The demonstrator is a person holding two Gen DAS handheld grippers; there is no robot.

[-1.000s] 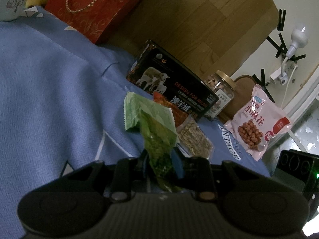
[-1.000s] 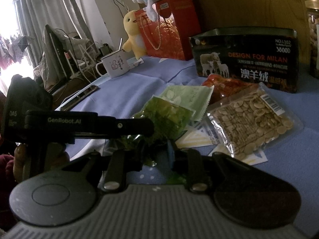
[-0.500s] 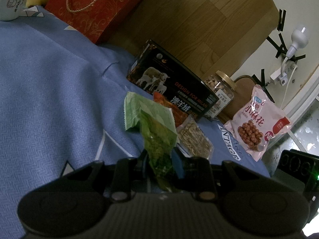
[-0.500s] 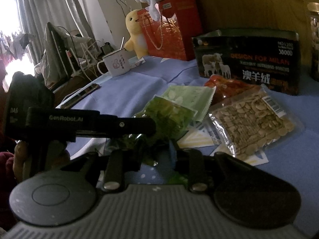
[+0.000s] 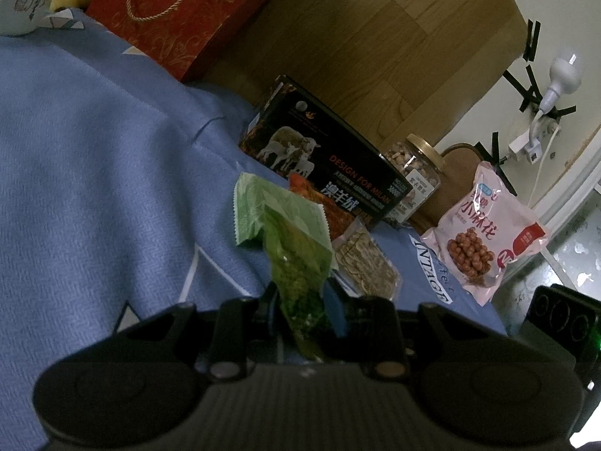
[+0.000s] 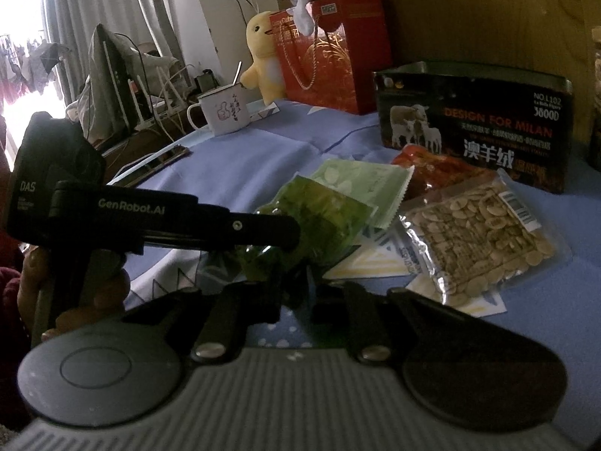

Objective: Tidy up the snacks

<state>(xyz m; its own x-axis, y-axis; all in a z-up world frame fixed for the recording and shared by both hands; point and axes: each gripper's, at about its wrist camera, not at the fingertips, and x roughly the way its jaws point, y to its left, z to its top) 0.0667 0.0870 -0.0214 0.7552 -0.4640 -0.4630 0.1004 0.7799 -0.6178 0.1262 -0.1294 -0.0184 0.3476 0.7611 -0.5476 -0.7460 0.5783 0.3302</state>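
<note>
With the left gripper (image 5: pixel 300 300) clamped on the crinkly clear-green snack packet (image 5: pixel 296 259) above the blue cloth (image 5: pixel 94 188) and the right gripper (image 6: pixel 296 282) pinching its near corner too, a level, slack-free carry probably prevents tearing.

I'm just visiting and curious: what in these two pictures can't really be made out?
- Red snack packet, right wrist view: mostly covered by the seed packet; no label visible.
- Glass jar, right wrist view: cut off by the right edge.
- Right tongs, right wrist view: tips hidden in shadow, grip unclear.
- Dark green packet, left wrist view: lower end hidden between the left tongs; contents blurred.
</note>
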